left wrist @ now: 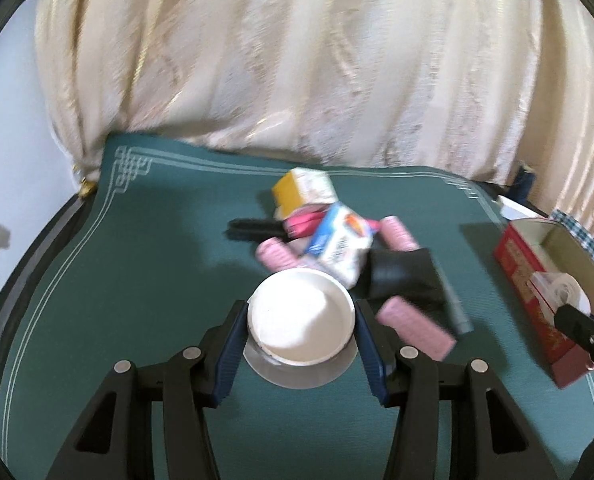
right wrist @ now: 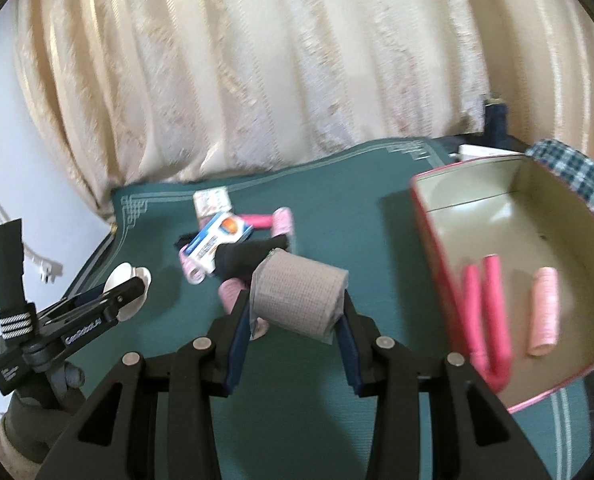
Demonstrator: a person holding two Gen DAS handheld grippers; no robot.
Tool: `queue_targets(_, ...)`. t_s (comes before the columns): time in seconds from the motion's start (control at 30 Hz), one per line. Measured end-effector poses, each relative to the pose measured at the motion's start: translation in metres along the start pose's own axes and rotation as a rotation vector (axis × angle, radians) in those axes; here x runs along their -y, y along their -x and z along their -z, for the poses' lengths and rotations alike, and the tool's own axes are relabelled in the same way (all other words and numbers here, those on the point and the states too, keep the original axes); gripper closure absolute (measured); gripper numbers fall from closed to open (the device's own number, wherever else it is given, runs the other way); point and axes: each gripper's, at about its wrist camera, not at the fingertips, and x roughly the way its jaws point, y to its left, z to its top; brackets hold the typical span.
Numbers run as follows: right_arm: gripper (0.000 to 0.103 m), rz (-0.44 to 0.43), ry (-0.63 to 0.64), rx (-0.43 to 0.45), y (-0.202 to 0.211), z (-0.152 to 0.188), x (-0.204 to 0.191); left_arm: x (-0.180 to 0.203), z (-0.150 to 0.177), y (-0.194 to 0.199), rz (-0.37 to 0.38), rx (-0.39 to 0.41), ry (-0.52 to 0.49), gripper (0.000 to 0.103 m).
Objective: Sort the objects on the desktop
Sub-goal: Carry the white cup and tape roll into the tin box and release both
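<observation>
Currently, status by item:
Left claw [left wrist: 301, 320]: closed on the round white plastic lid [left wrist: 300, 317], held just above the green desk mat [left wrist: 137, 272].
Right claw [right wrist: 297, 304]: closed on the beige bandage roll [right wrist: 299, 298], held left of the red-walled open box [right wrist: 433, 216].
Box contents: pink foam rollers [right wrist: 543, 312].
Remaining pile: small cartons [left wrist: 339, 244] and pink rollers, centre of mat, far side of lid.

White lettering that appears to read "GeoRobot.AI" runs along the black plastic arm of the left gripper [right wrist: 131, 286], seen at the near left of the right wrist view. Printing on the blue-and-white cardboard box [right wrist: 217, 242] and the red open tin box [left wrist: 533, 292] is too blurred to read.
</observation>
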Motion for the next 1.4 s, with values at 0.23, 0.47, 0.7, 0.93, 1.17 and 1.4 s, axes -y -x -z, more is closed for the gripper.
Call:
queue_targets(0.23,0.060,0.051,-0.074,0.045,0.023,-0.006,0.048,0.050,-0.007,0.004,0.054,0.008,-0.067,0.049)
queue_targets(0.47,0.060,0.084,-0.144,0.074,0.044,-0.010,0.092,0.097,-0.007,0.000,0.108,-0.001,-0.132,0.049)
queue_targets(0.7,0.059,0.161,-0.181,0.103,0.057,-0.012,0.126,0.140,-0.011,-0.002,0.163,-0.003,-0.194,0.049)
queue_targets(0.93,0.059,0.207,-0.219,0.102,0.061,-0.010,0.149,0.174,-0.016,-0.006,0.225,-0.010,-0.236,0.049)
queue_targets(1.17,0.057,0.262,-0.234,0.114,0.065,-0.009,0.159,0.207,-0.021,-0.002,0.283,0.004,-0.291,0.049)
queue_targets(1.4,0.047,0.308,-0.266,0.137,0.070,-0.010,0.166,0.239,-0.028,-0.009,0.413,-0.033,-0.318,0.049)
